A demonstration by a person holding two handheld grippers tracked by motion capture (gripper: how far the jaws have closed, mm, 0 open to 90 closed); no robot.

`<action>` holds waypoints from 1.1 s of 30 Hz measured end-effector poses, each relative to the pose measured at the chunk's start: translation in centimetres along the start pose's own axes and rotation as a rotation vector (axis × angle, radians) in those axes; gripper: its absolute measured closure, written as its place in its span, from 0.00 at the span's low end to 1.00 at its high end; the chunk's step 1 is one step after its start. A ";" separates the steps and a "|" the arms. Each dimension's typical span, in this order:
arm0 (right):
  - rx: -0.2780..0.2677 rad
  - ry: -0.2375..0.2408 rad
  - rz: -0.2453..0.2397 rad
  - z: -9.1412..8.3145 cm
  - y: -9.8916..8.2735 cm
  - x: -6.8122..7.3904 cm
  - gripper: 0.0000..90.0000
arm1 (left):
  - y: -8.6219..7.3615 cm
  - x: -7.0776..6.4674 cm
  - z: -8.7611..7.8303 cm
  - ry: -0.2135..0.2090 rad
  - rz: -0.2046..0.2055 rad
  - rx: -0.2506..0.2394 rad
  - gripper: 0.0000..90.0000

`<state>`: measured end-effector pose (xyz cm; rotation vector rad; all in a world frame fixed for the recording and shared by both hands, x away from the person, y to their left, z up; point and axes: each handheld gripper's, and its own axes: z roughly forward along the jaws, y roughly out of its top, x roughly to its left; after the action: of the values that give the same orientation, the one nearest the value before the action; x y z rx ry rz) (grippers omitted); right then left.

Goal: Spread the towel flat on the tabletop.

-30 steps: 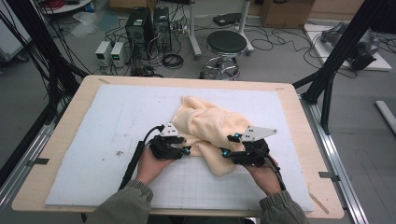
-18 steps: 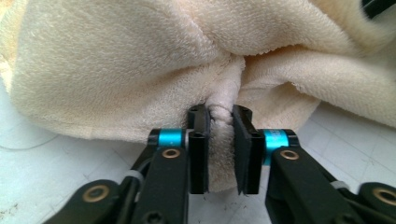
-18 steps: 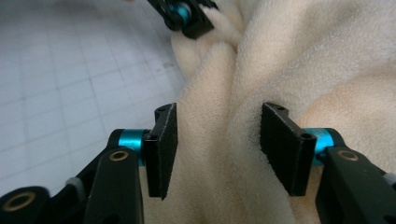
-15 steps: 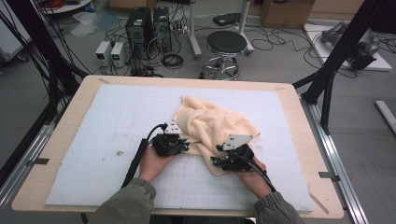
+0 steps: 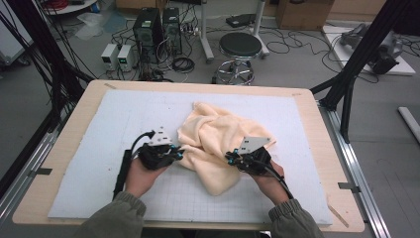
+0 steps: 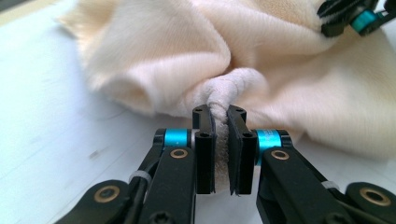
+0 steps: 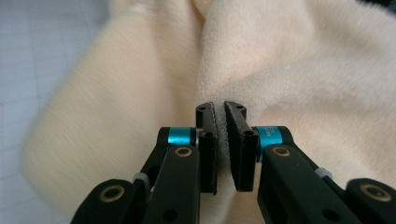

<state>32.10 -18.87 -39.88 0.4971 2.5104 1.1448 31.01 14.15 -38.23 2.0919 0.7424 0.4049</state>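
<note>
Your table [image 5: 317, 148] fills the middle of the high view: a pale wooden board with rounded corners, and on it a flat white mat [image 5: 99, 144] printed with a fine grid, matte and smooth. Near the centre of that frame, a little right of middle, lies the towel [image 5: 213, 139], a cream, fleecy cloth with a soft short nap, bunched into rounded folds and twisted ridges, with one broad lobe hanging toward the lower centre.

Your left gripper [image 5: 176, 152] sits at the towel's left edge in the high view, black and angular with a grey three-cornered plate on top and turquoise bands by the jaws. In the left gripper view, your left gripper [image 6: 220, 140] has just been closing, and its flat black pads now pinch a rope-like twisted ridge of the towel [image 6: 280, 70] between them.

Your right gripper [image 5: 232, 158] bites the towel's right side, lower right of centre in the high view. In the right gripper view, your right gripper [image 7: 222, 140] has likewise just been closing, and its jaws stand narrow, clamped on a thin plush fold of the towel [image 7: 303, 79], whose fabric bulges softly around them.
</note>
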 end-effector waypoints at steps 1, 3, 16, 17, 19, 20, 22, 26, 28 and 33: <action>-0.006 0.002 0.001 -0.3 0.2 0.0 0.93 | -0.2 0.1 -1.0 0.006 -0.007 -0.010 0.92; -0.026 0.011 -0.007 -1.2 0.7 -0.1 0.93 | -0.8 0.1 -2.9 0.007 -0.010 -0.028 0.92; -0.011 0.094 -0.041 -3.6 -0.6 2.8 0.93 | -4.3 -5.1 -7.4 -0.123 0.061 -0.045 0.89; -0.012 0.100 -0.034 -3.7 -1.0 2.8 0.93 | -4.4 -5.2 -7.3 -0.136 0.065 -0.046 0.85; -0.023 0.118 -0.014 -4.0 -1.6 2.8 0.90 | -4.1 -5.1 -7.2 -0.162 0.065 -0.051 0.73; -0.038 0.129 -0.008 -4.3 -1.8 2.8 0.88 | -3.8 -4.9 -7.2 -0.168 0.071 -0.064 0.71; -0.072 0.130 0.002 -5.0 -2.0 2.6 0.84 | -3.0 -4.2 -7.3 -0.166 0.077 -0.097 0.64; -0.124 0.108 0.029 -6.1 -2.4 1.8 0.75 | -1.1 -2.4 -6.4 -0.169 0.090 -0.146 0.56; -0.151 0.095 0.061 -6.5 -2.8 1.0 0.72 | -0.5 -1.4 -5.0 -0.170 0.076 -0.155 0.53; -0.108 0.045 0.102 -5.5 -4.2 -0.4 0.64 | -0.1 0.3 -0.6 -0.152 0.102 -0.071 0.52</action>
<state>29.37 -25.20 -39.61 0.5824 2.4696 1.3364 30.90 14.72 -37.98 2.0731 0.5273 0.3185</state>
